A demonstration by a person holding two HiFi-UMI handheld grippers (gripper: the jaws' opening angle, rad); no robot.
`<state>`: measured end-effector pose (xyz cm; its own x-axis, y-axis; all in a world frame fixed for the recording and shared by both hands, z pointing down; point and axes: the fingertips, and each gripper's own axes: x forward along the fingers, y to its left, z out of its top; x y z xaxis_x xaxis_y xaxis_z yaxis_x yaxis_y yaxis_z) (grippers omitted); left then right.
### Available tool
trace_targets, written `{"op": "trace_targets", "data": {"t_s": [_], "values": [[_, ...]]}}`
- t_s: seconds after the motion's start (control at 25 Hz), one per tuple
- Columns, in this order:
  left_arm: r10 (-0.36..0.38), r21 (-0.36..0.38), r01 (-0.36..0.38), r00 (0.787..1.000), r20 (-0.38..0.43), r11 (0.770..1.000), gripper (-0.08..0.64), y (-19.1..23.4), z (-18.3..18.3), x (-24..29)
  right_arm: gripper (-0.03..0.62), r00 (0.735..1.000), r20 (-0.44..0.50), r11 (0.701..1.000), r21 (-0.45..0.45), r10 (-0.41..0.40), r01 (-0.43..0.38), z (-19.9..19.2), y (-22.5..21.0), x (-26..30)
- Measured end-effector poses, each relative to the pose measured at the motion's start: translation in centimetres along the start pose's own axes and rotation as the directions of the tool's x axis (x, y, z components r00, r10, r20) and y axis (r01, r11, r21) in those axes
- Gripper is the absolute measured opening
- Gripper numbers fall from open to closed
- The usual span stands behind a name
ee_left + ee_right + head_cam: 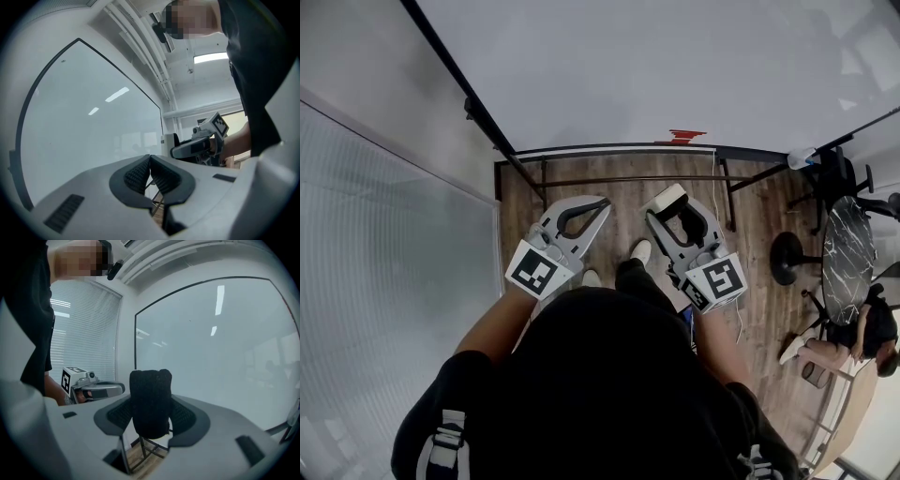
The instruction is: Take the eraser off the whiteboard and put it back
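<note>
The whiteboard (675, 66) fills the top of the head view, white with a black frame. My right gripper (671, 212) is shut on the eraser (665, 198), a pale block with a black felt face, and holds it just short of the board's lower edge. In the right gripper view the black felt eraser (150, 399) stands upright between the pads, with the whiteboard (211, 348) behind it. My left gripper (602, 204) hangs beside it, jaws shut on nothing. In the left gripper view the left gripper (150, 161) faces the whiteboard (84, 131).
The board's black stand legs (628, 178) cross the wooden floor (759, 225) below it. A red mark (684, 136) sits at the board's bottom edge. A frosted glass wall (384, 281) is at left. A dark round table (847, 258) and a seated person (862, 333) are at right.
</note>
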<state>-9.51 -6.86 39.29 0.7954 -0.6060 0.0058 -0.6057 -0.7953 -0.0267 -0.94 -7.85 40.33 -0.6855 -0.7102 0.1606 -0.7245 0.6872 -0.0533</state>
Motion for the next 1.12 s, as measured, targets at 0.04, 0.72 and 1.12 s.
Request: {"op": "trace_targets", "data": {"t_s": [0.04,0.72,1.12], "values": [[0.001,0.0,-0.001,1.0,-0.001,1.0,0.005,0.1,0.0,0.3,0.222,1.0,-0.001,1.0,0.001,-0.002,0.002,0.0,-0.4,0.1],[0.118,0.028,-0.118,0.993,-0.007,0.993,0.005,5.0,0.9,3.9,0.226,0.999,0.012,0.999,0.01,-0.051,0.05,1.8,-6.9,4.6],[0.213,0.064,-0.214,0.977,0.014,0.975,0.005,9.1,2.0,5.7,0.227,0.987,0.038,0.986,-0.057,-0.154,0.156,5.0,-10.3,9.5]]}}
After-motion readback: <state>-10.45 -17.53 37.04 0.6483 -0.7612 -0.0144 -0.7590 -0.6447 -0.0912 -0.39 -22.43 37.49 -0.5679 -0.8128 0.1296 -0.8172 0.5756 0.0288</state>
